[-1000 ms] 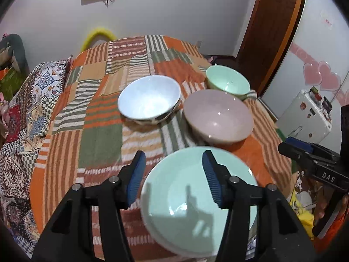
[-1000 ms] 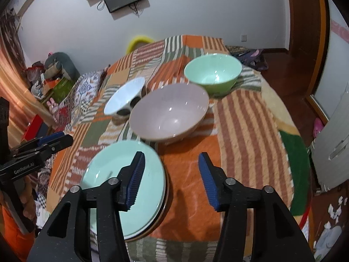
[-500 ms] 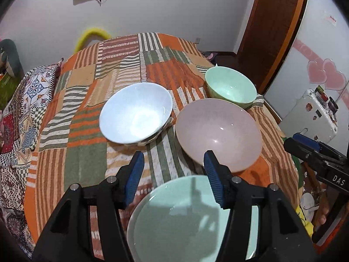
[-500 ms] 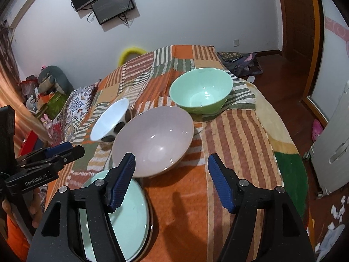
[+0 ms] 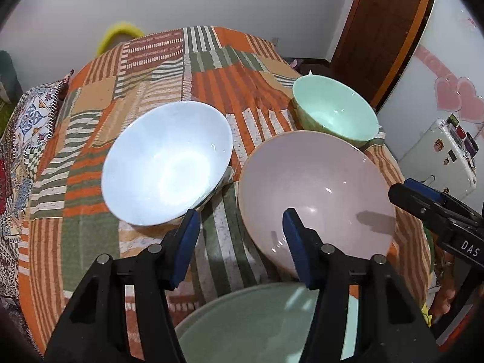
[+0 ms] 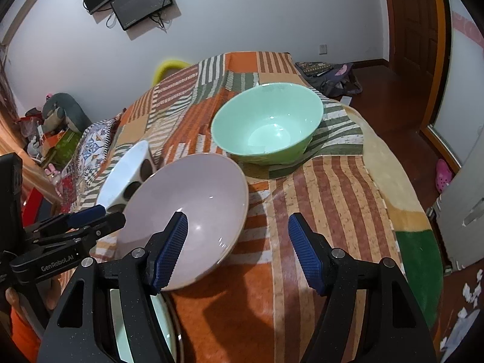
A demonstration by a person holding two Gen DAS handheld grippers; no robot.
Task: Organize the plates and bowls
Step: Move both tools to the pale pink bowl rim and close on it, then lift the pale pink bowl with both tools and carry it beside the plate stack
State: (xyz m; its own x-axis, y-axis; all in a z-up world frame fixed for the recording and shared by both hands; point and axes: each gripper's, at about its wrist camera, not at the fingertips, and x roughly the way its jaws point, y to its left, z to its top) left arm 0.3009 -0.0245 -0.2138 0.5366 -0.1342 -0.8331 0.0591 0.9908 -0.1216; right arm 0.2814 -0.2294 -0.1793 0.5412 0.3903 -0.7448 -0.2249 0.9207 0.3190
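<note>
Grippers nearer pink bowl [image 5: 314,193] | left gripper [image 5: 242,242] released | right gripper [image 6: 237,252] just widened, empty

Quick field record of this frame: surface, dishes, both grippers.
surface: patchwork striped blanket
bowls: white bowl, pink bowl, green bowl, all upright and empty
plate: mint plate, nearest edge, under the grippers
left gripper: open, holding nothing, aimed at the gap between white and pink bowls
right gripper: jaws just opened wider, nothing between the fingers, near rim of pink bowl below
</note>
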